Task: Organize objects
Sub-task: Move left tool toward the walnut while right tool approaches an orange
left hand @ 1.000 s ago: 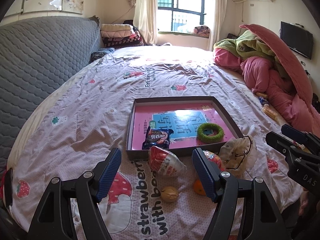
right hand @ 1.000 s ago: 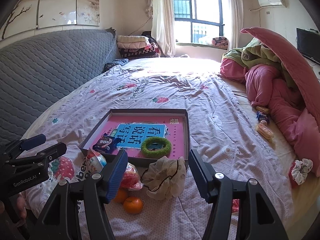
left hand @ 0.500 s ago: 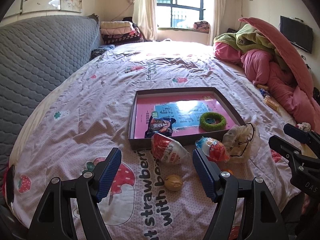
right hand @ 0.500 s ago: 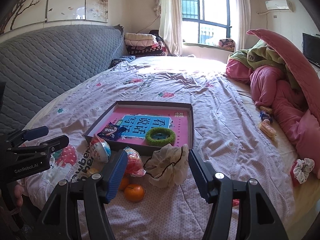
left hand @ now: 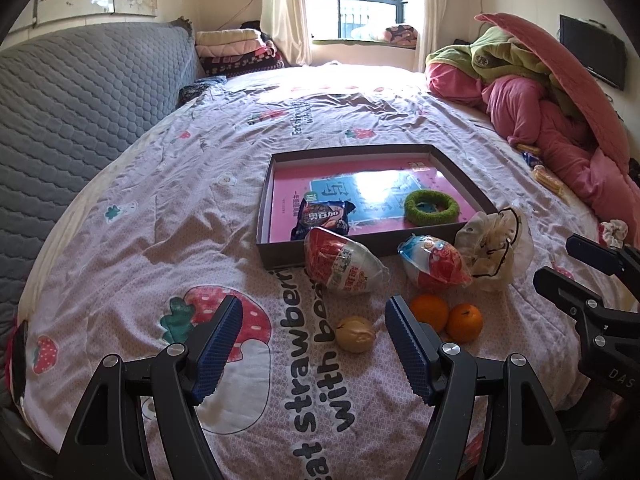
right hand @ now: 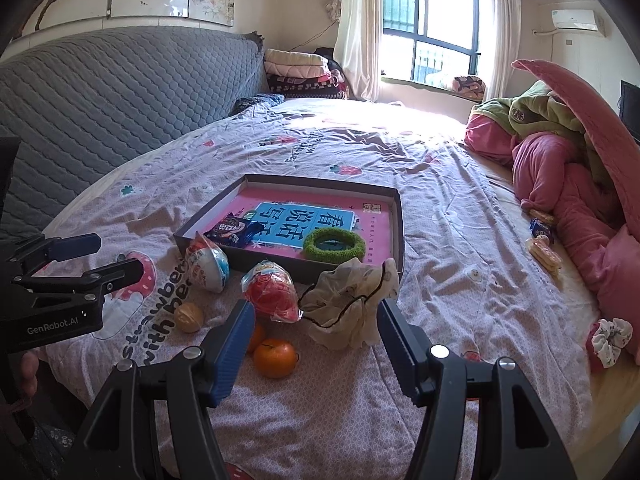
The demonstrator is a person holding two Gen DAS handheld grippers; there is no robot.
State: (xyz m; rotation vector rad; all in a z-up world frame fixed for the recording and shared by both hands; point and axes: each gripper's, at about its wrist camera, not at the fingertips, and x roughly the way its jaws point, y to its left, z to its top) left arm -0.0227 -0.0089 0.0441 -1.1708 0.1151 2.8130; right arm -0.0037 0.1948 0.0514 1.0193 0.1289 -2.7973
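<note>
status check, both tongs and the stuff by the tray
Left tongs open, empty, walnut ahead. Right tongs open over cream scrunchie. Tray path clear.

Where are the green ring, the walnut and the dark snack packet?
green ring [left hand: 431, 207], left wrist view, fuzzy near rim.
walnut [left hand: 355, 334], left wrist view, middle of shell.
dark snack packet [right hand: 232, 231], right wrist view, printed front.

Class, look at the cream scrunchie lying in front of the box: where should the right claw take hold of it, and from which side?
Grip the cream scrunchie across its bunched fabric body, coming from above and the near side. It is soft, lies flat on the bedsheet and sits right ahead of the open right claw, which would likely close across its full width.
</note>
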